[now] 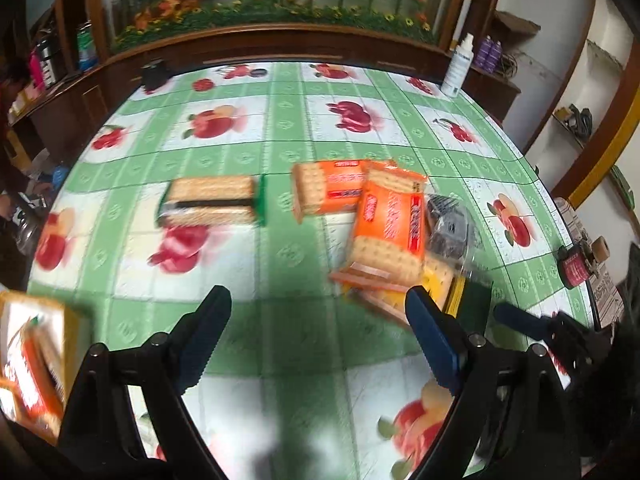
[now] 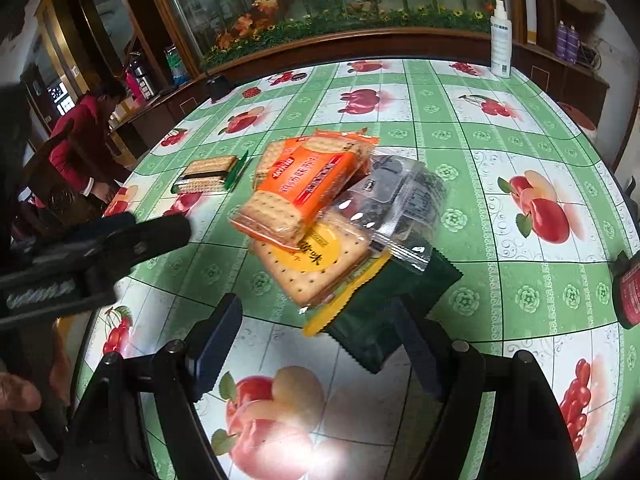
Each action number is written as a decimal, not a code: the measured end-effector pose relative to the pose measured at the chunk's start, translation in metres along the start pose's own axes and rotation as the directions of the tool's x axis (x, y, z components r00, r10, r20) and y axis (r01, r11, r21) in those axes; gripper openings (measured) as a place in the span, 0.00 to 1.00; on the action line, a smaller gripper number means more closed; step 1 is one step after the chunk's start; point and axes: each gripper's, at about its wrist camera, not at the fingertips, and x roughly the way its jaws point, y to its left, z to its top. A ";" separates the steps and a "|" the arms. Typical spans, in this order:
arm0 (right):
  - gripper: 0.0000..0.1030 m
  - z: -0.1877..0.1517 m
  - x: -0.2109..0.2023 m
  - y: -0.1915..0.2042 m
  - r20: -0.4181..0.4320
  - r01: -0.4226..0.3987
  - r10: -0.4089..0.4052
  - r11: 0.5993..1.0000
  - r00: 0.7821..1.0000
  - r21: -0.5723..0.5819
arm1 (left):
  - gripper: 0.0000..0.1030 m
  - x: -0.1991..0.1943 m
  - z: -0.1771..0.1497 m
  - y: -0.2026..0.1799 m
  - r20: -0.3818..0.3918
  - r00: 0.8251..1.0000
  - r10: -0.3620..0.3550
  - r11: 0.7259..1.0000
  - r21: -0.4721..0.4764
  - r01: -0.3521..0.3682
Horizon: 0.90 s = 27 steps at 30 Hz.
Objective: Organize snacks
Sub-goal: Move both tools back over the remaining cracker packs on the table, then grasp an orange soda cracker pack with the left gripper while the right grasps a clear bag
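A heap of snack packs lies mid-table: an orange cracker pack [image 1: 386, 224] [image 2: 316, 184] on top, a second orange pack [image 1: 328, 192] behind it, a yellow cracker pack [image 1: 440, 280] [image 2: 316, 264] underneath, a clear pack with dark contents [image 1: 448, 224] [image 2: 396, 200] and a dark green pack [image 2: 400, 300]. A green-edged cracker pack [image 1: 212, 200] [image 2: 208, 174] lies apart to the left. My left gripper [image 1: 318, 312] hovers open over bare cloth left of the heap. My right gripper [image 2: 316, 324] is open at the heap's near edge, with its right finger over the dark green pack.
A yellow-rimmed box [image 1: 74, 328] with orange packs sits at the table's near left edge. A white spray bottle [image 1: 458, 66] [image 2: 501, 40] stands at the far right. A red-and-black object [image 1: 574, 266] [image 2: 628, 292] lies at the right edge. A person in a red jacket [image 2: 80, 140] bends beside the table.
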 end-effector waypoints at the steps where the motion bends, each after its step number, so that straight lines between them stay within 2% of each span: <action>1: 0.76 0.000 0.000 -0.003 -0.001 -0.001 0.001 1.000 1.000 0.004 | 0.86 0.004 0.004 -0.003 -0.004 1.000 -0.005 1.000 0.003 0.005; 9: 0.76 0.002 -0.001 -0.016 0.001 -0.005 0.005 1.000 1.000 0.031 | 0.86 0.048 0.036 -0.030 -0.079 0.997 -0.026 0.998 0.048 0.030; 12: 0.76 0.002 -0.002 -0.020 0.001 -0.005 0.004 0.999 1.000 0.038 | 0.86 0.061 0.043 -0.035 -0.104 0.992 -0.073 0.996 0.037 0.077; 14: 0.76 0.003 -0.001 -0.023 -0.004 -0.002 0.002 0.999 1.000 0.041 | 0.86 0.066 0.046 -0.039 -0.111 0.989 -0.097 0.994 0.039 0.102; 19: 0.76 0.006 0.003 -0.032 -0.005 0.001 -0.001 0.998 1.000 0.062 | 0.86 0.079 0.049 -0.041 -0.108 0.989 -0.097 0.994 0.035 0.101; 20: 0.76 0.007 0.002 -0.034 -0.002 0.005 -0.005 0.998 1.000 0.066 | 0.79 0.080 0.049 -0.040 -0.100 0.990 -0.097 0.994 0.032 0.101; 21: 0.76 0.008 0.002 -0.035 -0.002 0.010 -0.010 0.998 1.000 0.068 | 0.63 0.080 0.050 -0.039 -0.093 0.992 -0.089 0.995 0.036 0.093; 22: 0.76 0.008 0.002 -0.037 -0.002 0.014 -0.014 0.997 1.000 0.071 | 0.57 0.081 0.050 -0.039 -0.091 0.991 -0.094 0.994 0.038 0.098; 27: 0.76 0.013 0.003 -0.044 -0.001 0.034 -0.034 0.995 0.999 0.096 | 0.57 0.080 0.049 -0.038 -0.069 0.995 -0.077 0.995 0.053 0.080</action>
